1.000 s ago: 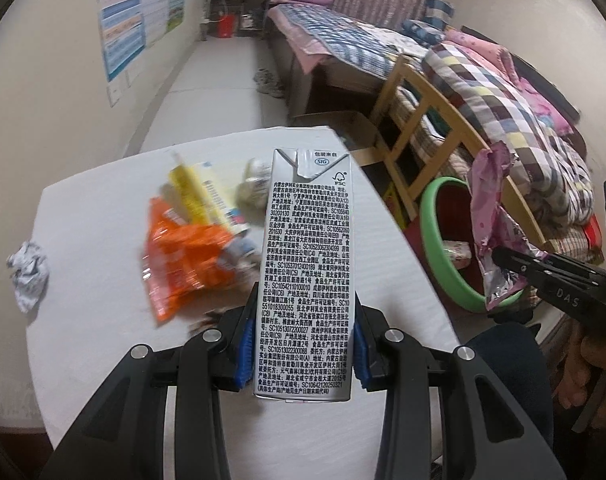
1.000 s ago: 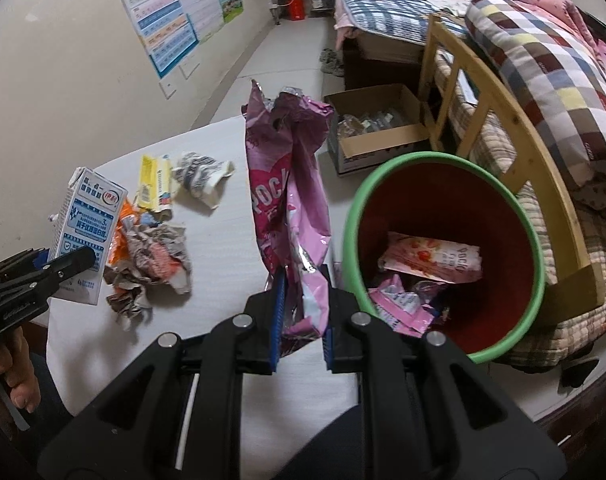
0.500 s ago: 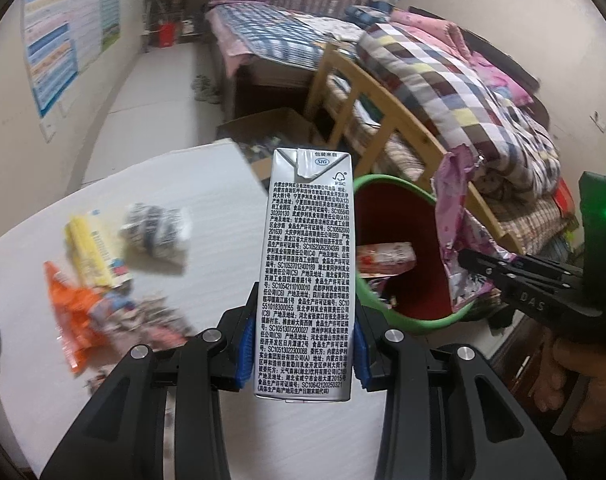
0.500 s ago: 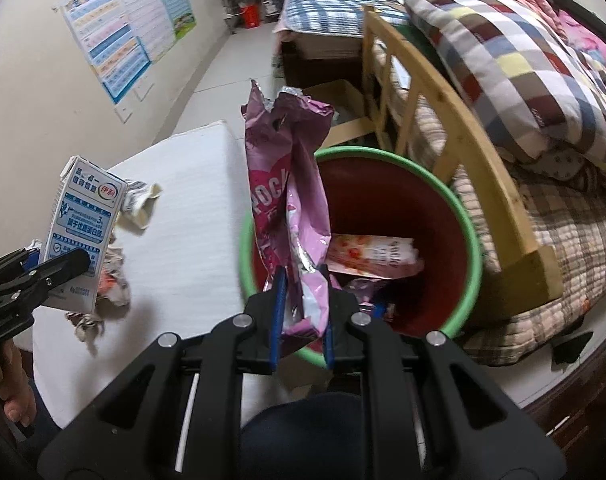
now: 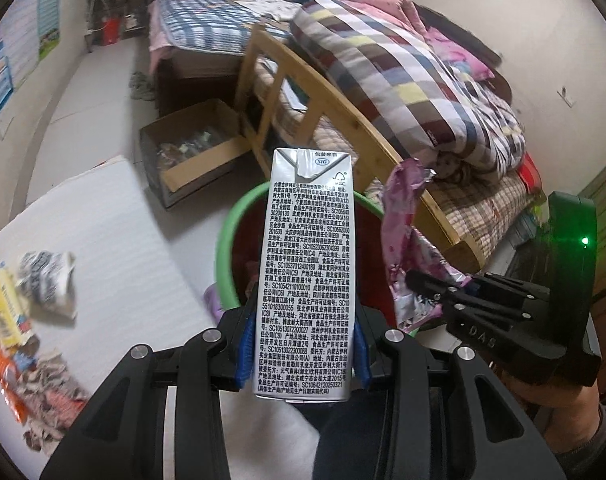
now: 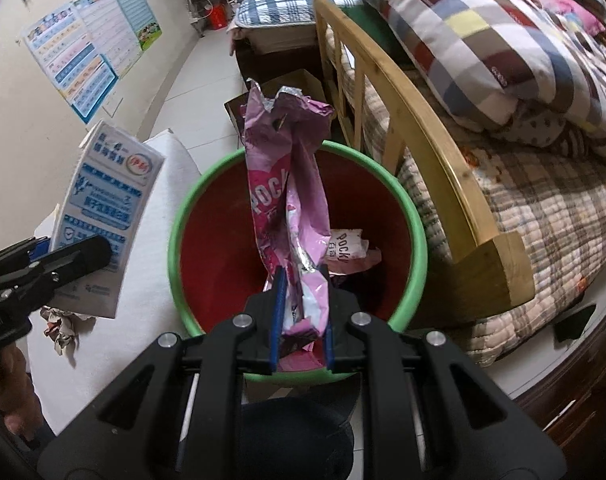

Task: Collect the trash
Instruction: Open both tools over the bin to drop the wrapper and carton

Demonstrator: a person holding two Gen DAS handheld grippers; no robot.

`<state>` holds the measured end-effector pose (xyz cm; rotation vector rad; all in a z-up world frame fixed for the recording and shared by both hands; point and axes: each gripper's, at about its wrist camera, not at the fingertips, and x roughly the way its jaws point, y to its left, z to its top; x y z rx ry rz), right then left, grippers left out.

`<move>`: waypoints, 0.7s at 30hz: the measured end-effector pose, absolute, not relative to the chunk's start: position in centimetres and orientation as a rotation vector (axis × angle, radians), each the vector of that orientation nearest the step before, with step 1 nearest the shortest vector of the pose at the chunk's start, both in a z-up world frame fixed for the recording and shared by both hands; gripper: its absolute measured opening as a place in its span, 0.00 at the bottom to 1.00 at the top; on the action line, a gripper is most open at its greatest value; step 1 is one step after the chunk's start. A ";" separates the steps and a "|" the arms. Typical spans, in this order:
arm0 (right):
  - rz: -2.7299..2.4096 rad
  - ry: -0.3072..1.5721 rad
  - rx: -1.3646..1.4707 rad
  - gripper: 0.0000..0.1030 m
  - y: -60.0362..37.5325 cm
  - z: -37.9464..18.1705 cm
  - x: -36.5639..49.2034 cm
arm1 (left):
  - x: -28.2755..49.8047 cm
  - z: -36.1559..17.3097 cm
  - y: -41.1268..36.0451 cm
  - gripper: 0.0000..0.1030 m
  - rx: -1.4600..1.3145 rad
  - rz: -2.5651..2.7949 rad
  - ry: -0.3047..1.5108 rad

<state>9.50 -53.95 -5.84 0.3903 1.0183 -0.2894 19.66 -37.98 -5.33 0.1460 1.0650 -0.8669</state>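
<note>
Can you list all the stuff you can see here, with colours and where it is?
milk carton: one, grey and blue, held in left tongs
snack wrapper: one, pink, held in right tongs over bin
bin: one, red with green rim, beside table
table: one, white, left
leftover trash: several, orange, yellow, grey, on table
cardboard box: one, brown, on floor
bed: one, wooden, checked quilt
left tongs: black, shut on carton
right tongs: black, shut on wrapper

bin (image 6: pixel 417 236) stands on floor between table (image 6: pixel 151 240) on left and bed (image 6: pixel 543 200) on right | cardboard box (image 5: pixel 191 152) behind bin | wrappers (image 6: pixel 349 246) in bin | crumpled wrappers (image 5: pixel 47 280) on table left of bin
</note>
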 end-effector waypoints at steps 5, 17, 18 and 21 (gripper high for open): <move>-0.289 1.027 0.402 0.15 -54.8 -6.7 9.6 | 19.7 -6.3 -40.4 0.35 0.184 -0.878 1.084; -0.312 1.067 0.403 0.51 -55.7 -8.9 10.5 | 21.2 -9.0 -40.6 0.76 0.126 -0.827 1.137; -0.316 1.066 0.402 0.53 -55.7 -8.9 10.4 | 21.3 -9.0 -40.3 0.76 0.120 -0.823 1.138; -0.312 1.072 0.402 0.59 -55.6 -9.1 10.1 | 21.6 -8.7 -39.0 0.82 0.101 -0.788 1.125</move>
